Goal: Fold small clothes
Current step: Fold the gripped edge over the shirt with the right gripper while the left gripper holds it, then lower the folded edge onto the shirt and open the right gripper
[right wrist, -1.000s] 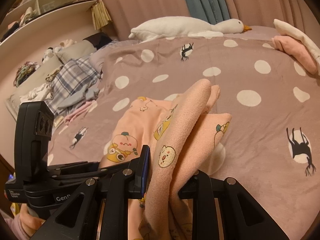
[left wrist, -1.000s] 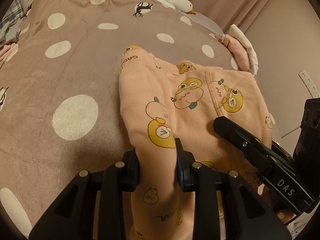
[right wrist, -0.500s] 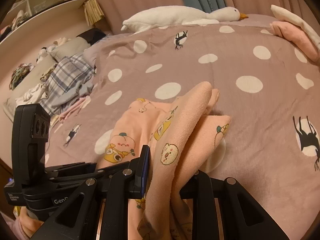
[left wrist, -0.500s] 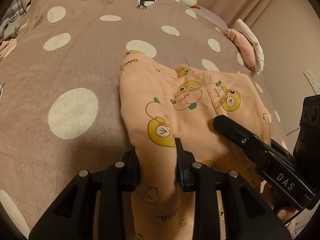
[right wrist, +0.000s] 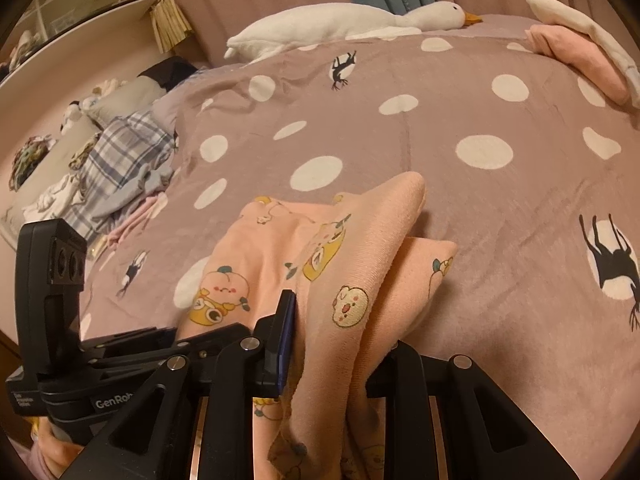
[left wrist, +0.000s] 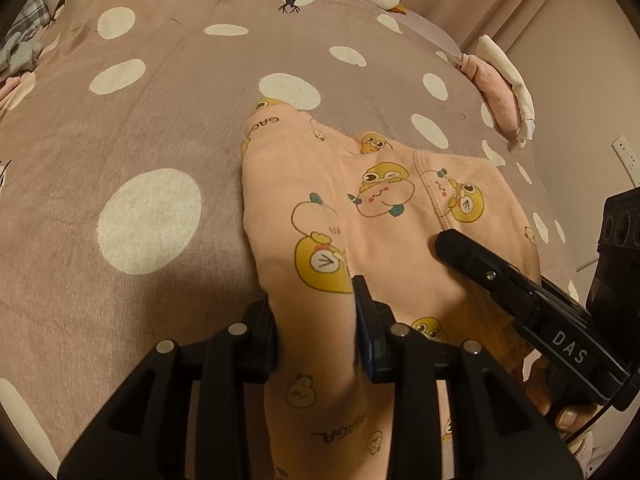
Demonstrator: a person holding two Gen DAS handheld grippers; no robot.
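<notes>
A peach garment [left wrist: 384, 200] printed with yellow cartoon figures lies partly folded on the spotted bedspread [left wrist: 120, 120]. My left gripper [left wrist: 316, 312] holds a bunched fold of its near left edge. Its jaws are opening, with the cloth still filling the gap and touching both pads. My right gripper [right wrist: 340, 328] is shut on a thick doubled fold of the garment [right wrist: 360, 240], which rises ahead of the fingers. One right finger [left wrist: 480, 264] rests over the cloth in the left wrist view. The left gripper's body [right wrist: 132, 352] sits close on the left in the right wrist view.
A white plush goose [right wrist: 340, 24] lies along the far edge of the bed. Folded pink and white clothes [right wrist: 572, 48] sit at the far right. A heap of plaid and other clothes [right wrist: 120, 152] lies at the left. A hand [left wrist: 560, 400] holds the right gripper.
Both views have tipped a little, so the far end of the bed sits lower in frame. The gap between the left pads looks slightly wider. The garment stays between both pairs of jaws.
</notes>
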